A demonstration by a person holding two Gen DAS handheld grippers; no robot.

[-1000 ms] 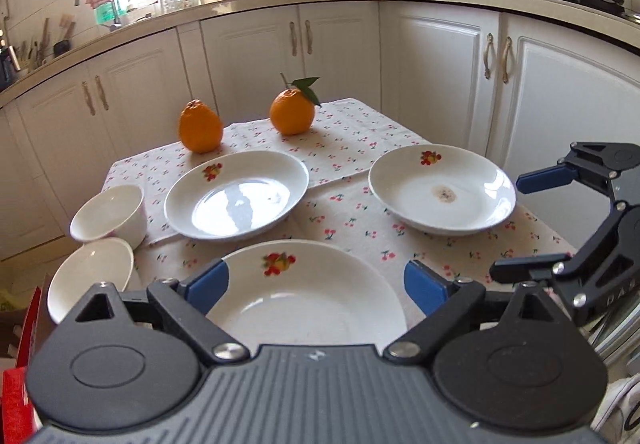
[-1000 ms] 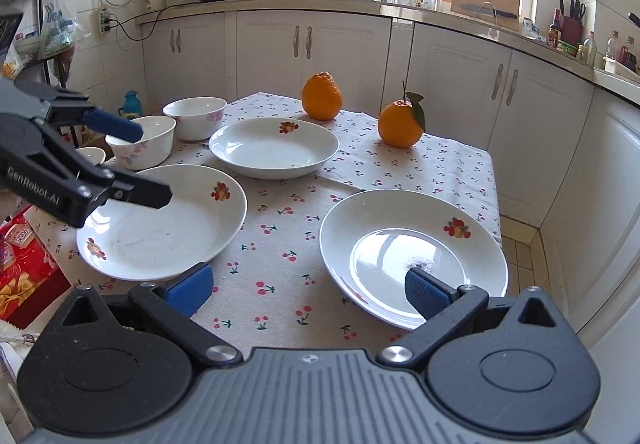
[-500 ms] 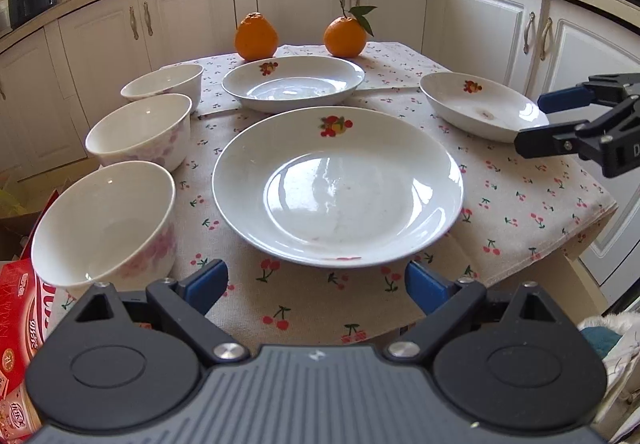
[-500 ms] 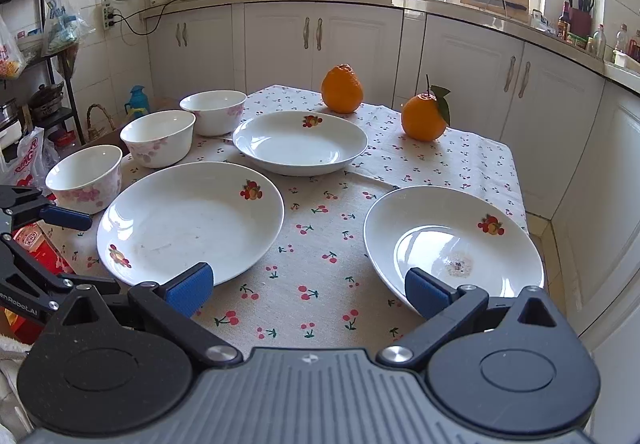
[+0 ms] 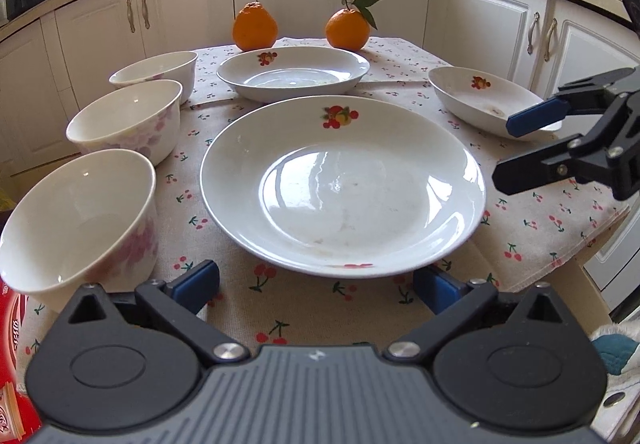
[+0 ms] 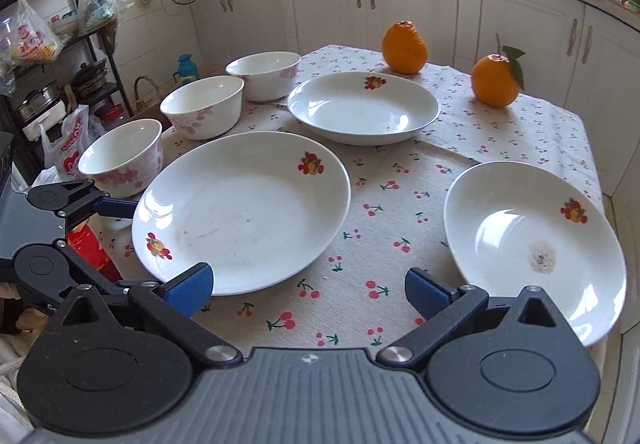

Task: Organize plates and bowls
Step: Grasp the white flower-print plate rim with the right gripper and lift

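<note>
1. The left gripper (image 5: 316, 280), its jaws just having been opening, is standing wide and empty; the large plate (image 5: 344, 184) is lying straight ahead.
2. Three bowls (image 5: 124, 124) are standing to its left.
3. The right gripper (image 6: 308, 288) is gaping wide too, holding nothing.
4. Only the right view is showing the shelf (image 6: 52, 56) with bags.

The left gripper (image 5: 316, 282) now sits lower and closer to the near edge of the large plate (image 5: 344, 184), its jaws having just opened wider, with the plate's near rim between them, untouched. The right gripper (image 6: 308, 290) has shifted left, toward the large plate.
</note>
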